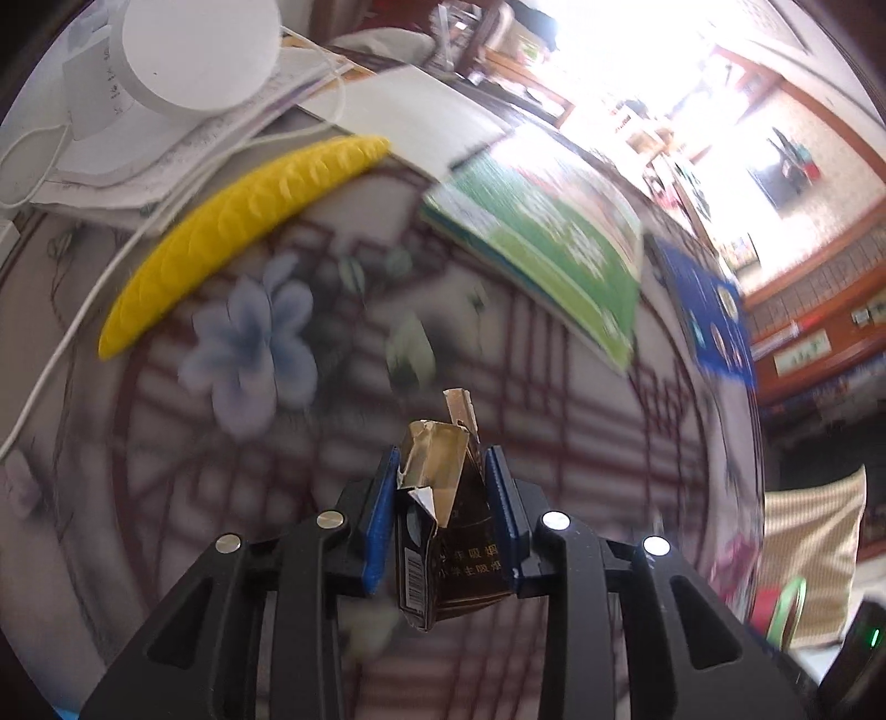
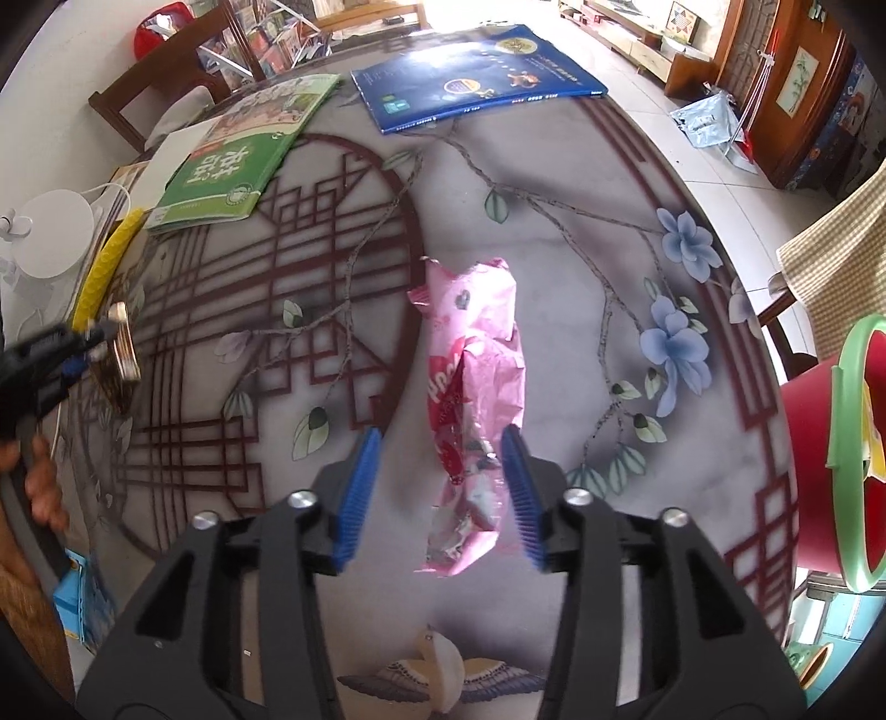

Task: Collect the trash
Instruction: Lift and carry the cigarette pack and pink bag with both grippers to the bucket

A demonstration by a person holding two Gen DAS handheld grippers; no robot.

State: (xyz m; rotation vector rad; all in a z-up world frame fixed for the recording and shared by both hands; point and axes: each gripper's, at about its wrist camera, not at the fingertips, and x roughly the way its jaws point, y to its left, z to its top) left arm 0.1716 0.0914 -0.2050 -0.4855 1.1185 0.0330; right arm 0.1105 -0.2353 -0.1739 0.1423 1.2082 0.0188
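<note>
My left gripper (image 1: pixel 441 459) is shut on a crumpled brown-and-gold cigarette pack (image 1: pixel 443 531), held above the patterned table (image 1: pixel 554 421). The right wrist view shows that same gripper (image 2: pixel 83 343) with the pack (image 2: pixel 119 354) at the far left. A crumpled pink snack wrapper (image 2: pixel 476 360) lies on the table (image 2: pixel 581 288). My right gripper (image 2: pixel 442 435) is open above it, and the wrapper's near end sits between the blue pads without being pressed. A red bin with a green rim (image 2: pixel 819 459) stands past the table's right edge.
A green book (image 2: pixel 243 155) and a blue book (image 2: pixel 476 77) lie at the far side. A yellow curved object (image 1: pixel 232 232), a white round base (image 1: pixel 199 50) on papers and a white cable (image 1: pixel 55 354) are at the left. Wooden chairs (image 2: pixel 166 83) stand behind the table.
</note>
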